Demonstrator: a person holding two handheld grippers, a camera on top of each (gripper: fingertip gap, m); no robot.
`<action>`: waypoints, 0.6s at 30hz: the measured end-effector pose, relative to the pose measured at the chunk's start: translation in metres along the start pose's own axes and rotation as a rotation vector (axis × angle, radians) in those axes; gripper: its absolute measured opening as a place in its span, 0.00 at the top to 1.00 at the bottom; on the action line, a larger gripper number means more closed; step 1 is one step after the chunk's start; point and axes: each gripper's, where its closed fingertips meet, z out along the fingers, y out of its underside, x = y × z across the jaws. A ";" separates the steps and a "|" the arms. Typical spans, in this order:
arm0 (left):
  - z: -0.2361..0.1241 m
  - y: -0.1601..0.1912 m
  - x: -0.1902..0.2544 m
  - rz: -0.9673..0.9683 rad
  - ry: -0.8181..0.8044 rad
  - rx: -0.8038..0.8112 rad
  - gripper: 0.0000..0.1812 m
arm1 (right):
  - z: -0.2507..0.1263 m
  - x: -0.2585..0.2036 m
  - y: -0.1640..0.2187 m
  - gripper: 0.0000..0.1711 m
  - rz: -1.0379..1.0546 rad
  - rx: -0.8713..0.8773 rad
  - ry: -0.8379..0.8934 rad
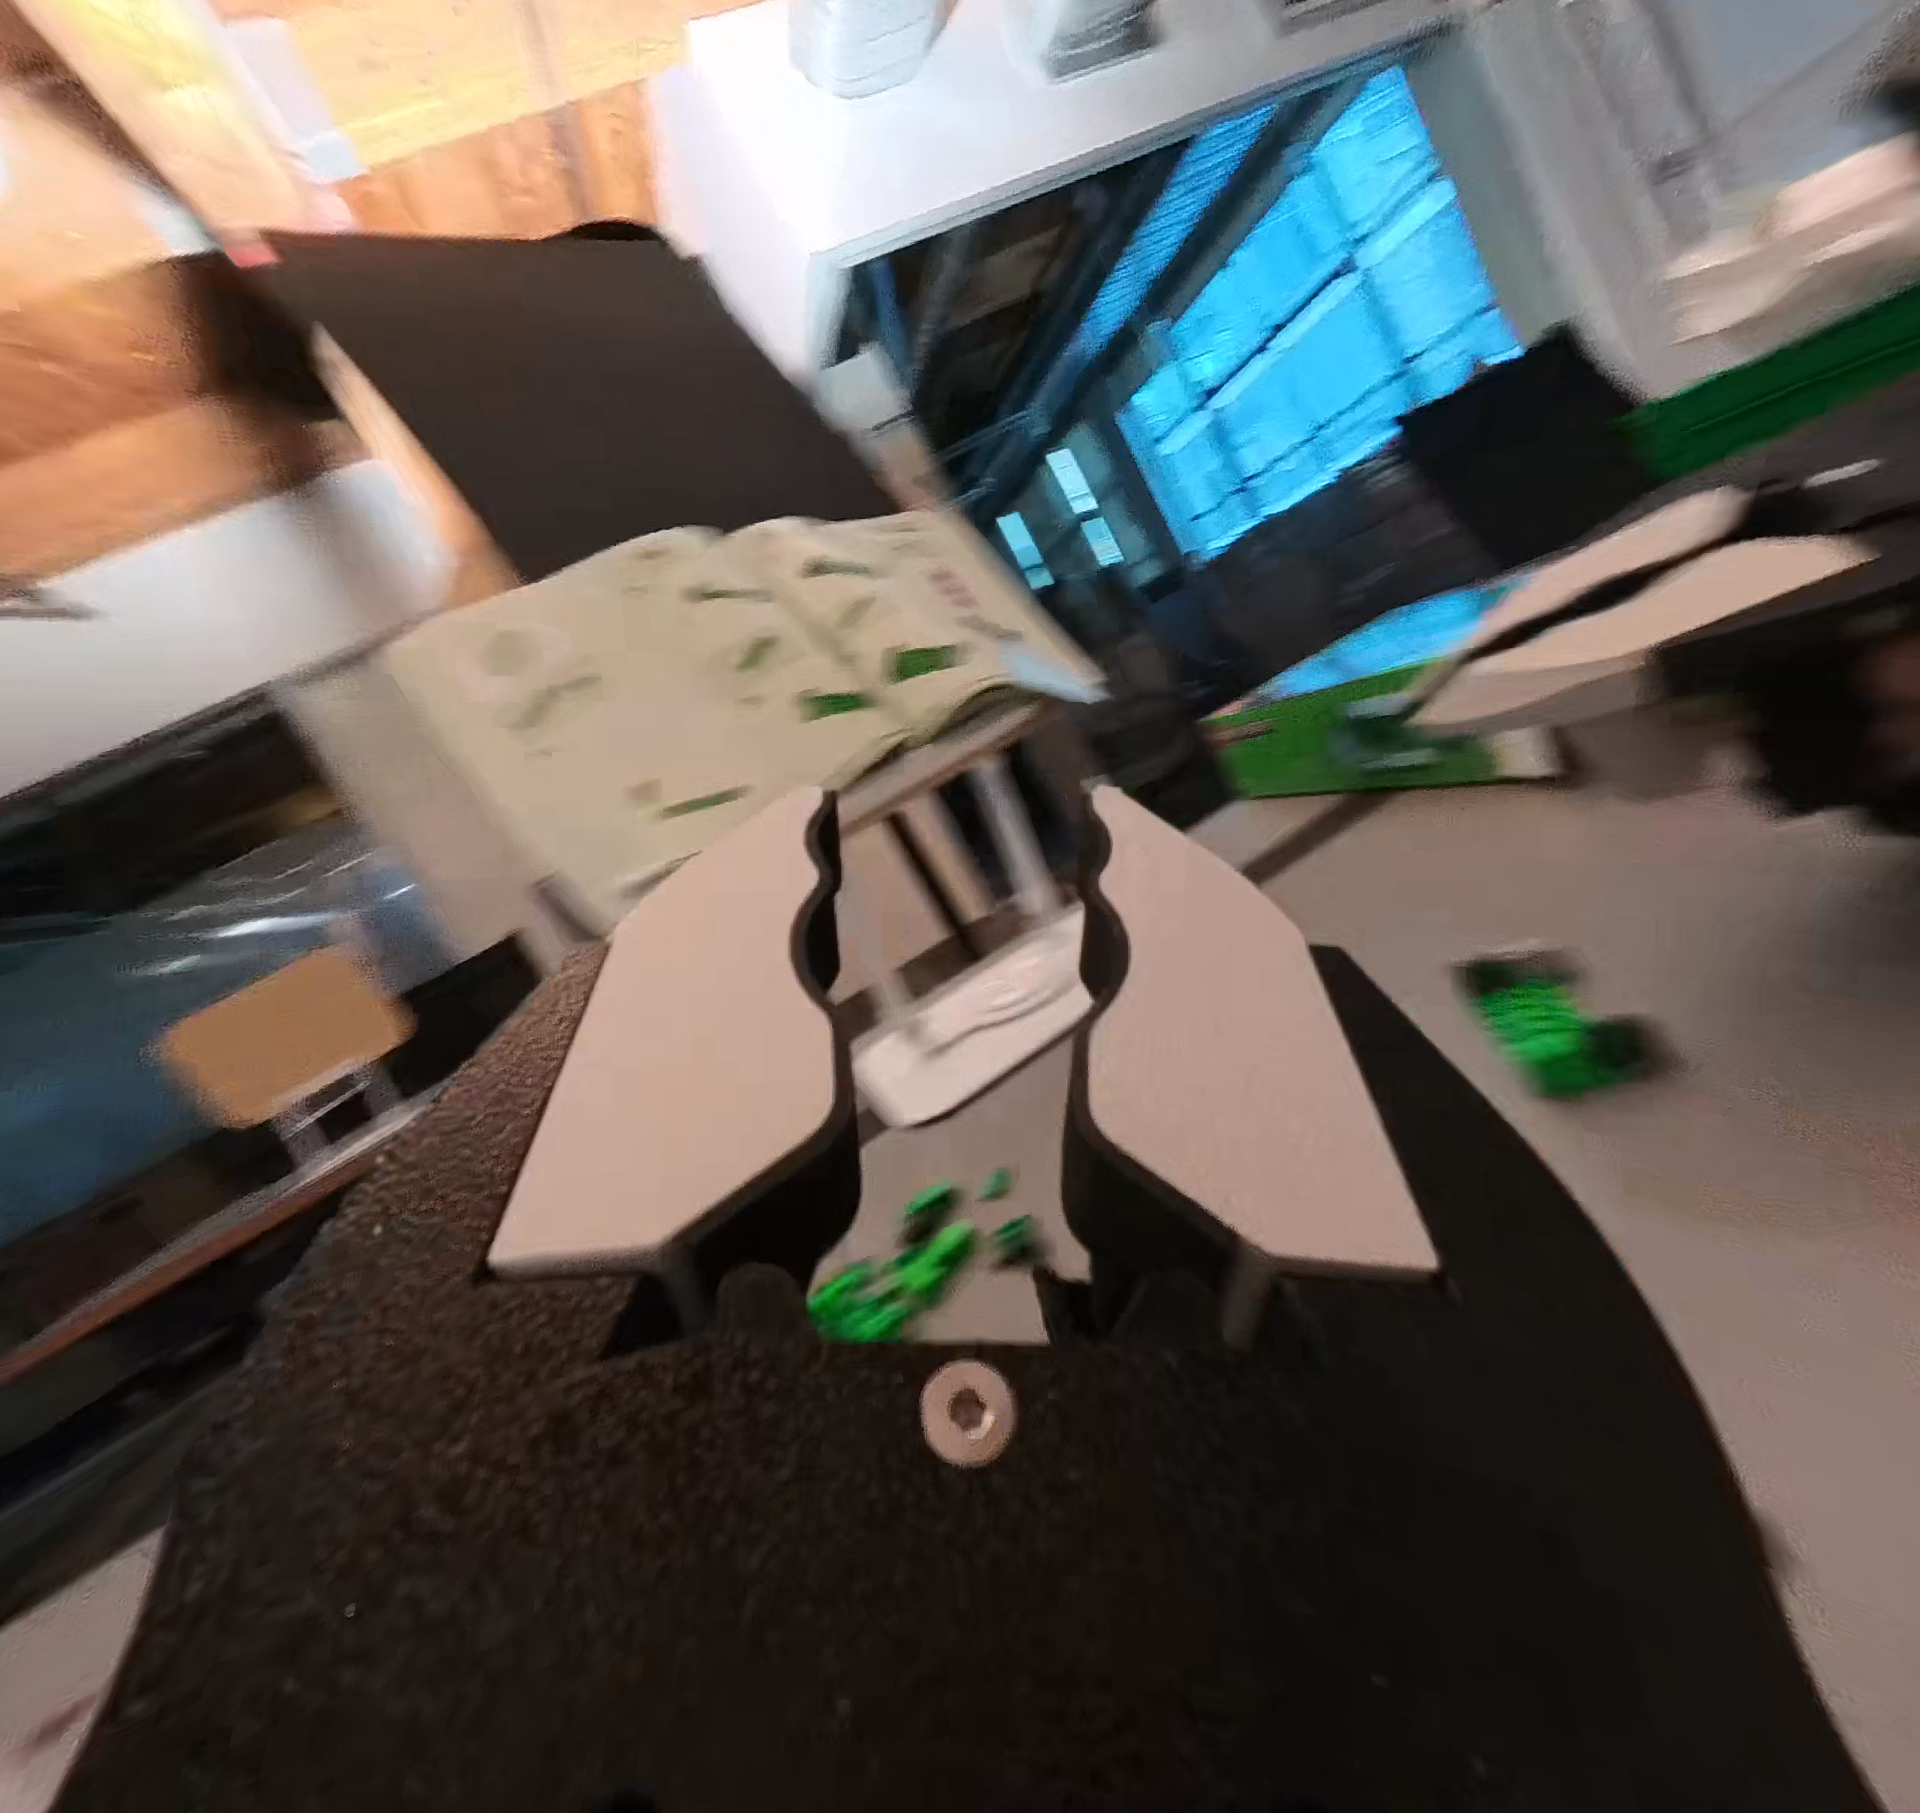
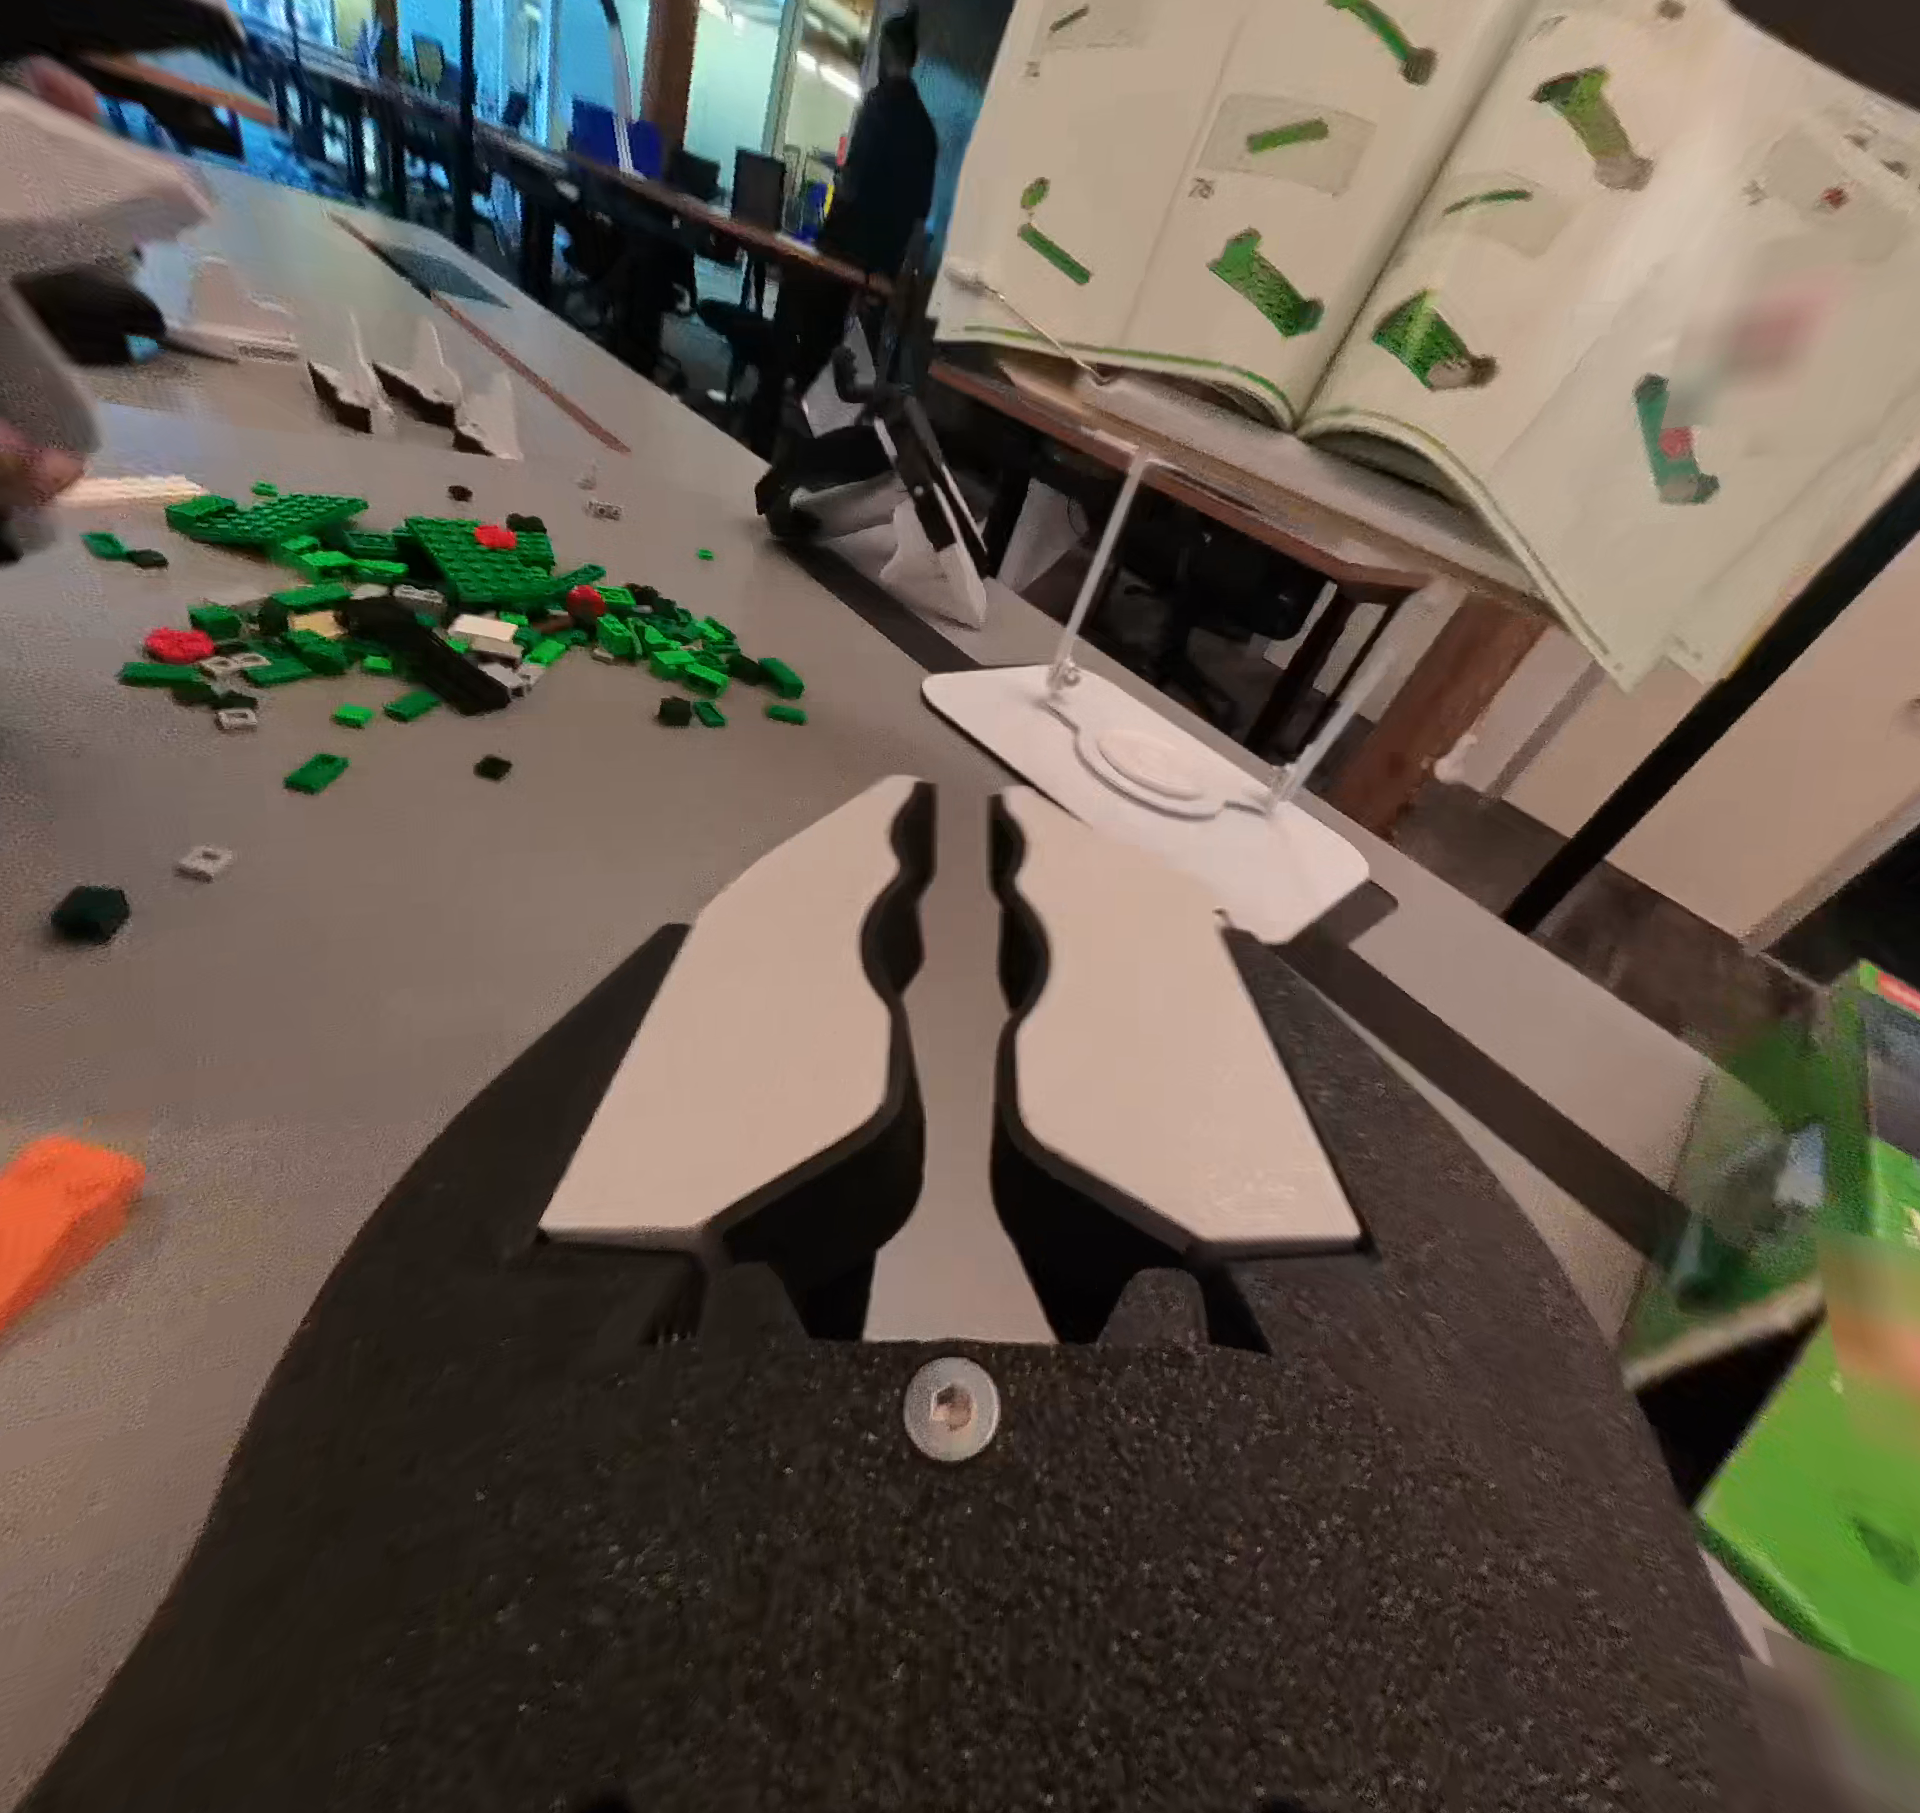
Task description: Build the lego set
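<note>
A pile of loose green, black, white and red lego bricks (image 2: pixel 447 600) lies on the grey table (image 2: pixel 436 932), to the left of my right gripper (image 2: pixel 958 793). Its fingers are only narrowly apart with nothing between them, and it hovers over the table. My left gripper (image 1: pixel 966 805) is open and empty, raised and tilted. The left wrist view is blurred; green bricks (image 1: pixel 894 1264) show below between its fingers, and more bricks (image 1: pixel 1558 1025) lie at the right. An open instruction booklet (image 2: pixel 1403 205) stands on a holder with a white base (image 2: pixel 1299 870); the booklet (image 1: pixel 707 662) also shows in the left wrist view.
An orange piece (image 2: pixel 52 1213) lies at the left edge. A green box (image 2: pixel 1829 1451) stands at the right. A single dark brick (image 2: pixel 91 911) lies apart from the pile. The table edge runs past the holder. A person (image 2: pixel 883 163) stands far back. The left gripper (image 2: pixel 94 194) shows blurred at the top left. Some 20 centimetres of space lies between my two pairs of fingers.
</note>
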 end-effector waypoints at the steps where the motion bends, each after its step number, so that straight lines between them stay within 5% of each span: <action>1: -0.008 0.005 -0.030 0.003 -0.084 -0.020 0.76 | 0.007 -0.010 -0.009 0.99 0.001 -0.002 -0.030; 7: -0.067 0.029 -0.177 0.028 -0.504 -0.073 0.76 | 0.122 -0.112 -0.049 0.92 0.197 -0.372 -0.477; 12: -0.077 0.062 -0.194 0.088 -0.524 -0.181 0.77 | 0.219 -0.159 -0.036 0.90 0.326 -0.762 -0.585; 18: -0.073 0.058 -0.192 0.079 -0.512 -0.162 0.78 | 0.250 -0.172 0.010 0.87 0.199 -1.182 -0.501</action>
